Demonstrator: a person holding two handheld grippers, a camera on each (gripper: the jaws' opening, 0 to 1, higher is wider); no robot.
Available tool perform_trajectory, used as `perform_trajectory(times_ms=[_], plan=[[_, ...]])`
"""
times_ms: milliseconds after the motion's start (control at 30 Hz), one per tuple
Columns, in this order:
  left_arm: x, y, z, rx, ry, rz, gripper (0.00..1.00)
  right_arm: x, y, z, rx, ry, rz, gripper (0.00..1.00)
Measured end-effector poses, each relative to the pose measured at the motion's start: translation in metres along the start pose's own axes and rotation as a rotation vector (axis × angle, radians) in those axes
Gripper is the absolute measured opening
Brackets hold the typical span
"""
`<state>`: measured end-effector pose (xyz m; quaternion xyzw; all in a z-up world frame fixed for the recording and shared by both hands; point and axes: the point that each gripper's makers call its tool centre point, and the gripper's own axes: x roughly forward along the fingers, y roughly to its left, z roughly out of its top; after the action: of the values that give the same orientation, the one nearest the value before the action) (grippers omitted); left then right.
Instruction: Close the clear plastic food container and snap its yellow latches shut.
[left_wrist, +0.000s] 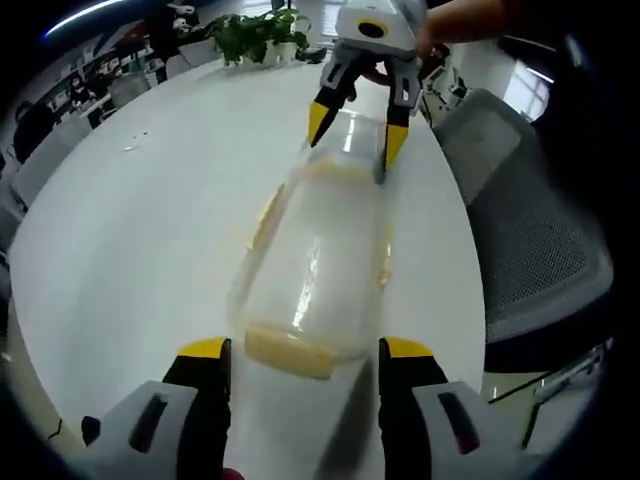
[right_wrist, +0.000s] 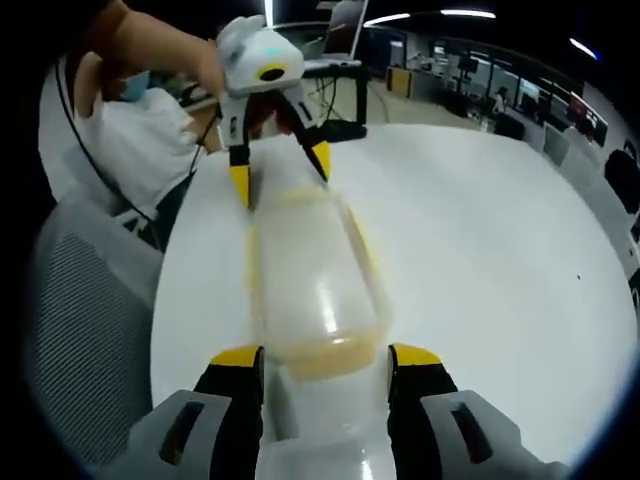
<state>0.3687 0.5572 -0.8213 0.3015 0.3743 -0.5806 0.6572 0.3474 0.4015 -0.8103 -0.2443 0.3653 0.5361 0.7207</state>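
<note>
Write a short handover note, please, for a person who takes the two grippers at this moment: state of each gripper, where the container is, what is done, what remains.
Left gripper: open, jaws on both sides of one end of the clear container.
Right gripper: open, astride the opposite end.
Container: flat on the white table, beside a grey chair; lid seems on.
Yellow latches: too blurred to tell if snapped.
Left: check and press each latch shut.

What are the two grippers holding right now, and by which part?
Cannot be told for sure. Both grippers straddle the clear plastic food container at opposite ends, left gripper, right gripper, jaws open around its yellow end latches; contact is blurred.
</note>
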Motion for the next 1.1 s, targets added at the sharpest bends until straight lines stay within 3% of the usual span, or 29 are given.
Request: perform_trajectory(times_ms=[467, 1100], plan=[[0.005, 0.005, -0.006, 0.078, 0.049, -0.011, 0.58, 0.012, 0.002, -0.008, -0.058, 0.078, 0.024, 0.49], [0.010, 0.004, -0.011, 0.207, 0.118, -0.050, 0.49, 0.021, 0.000, -0.015, -0.092, 0.157, 0.035, 0.47]])
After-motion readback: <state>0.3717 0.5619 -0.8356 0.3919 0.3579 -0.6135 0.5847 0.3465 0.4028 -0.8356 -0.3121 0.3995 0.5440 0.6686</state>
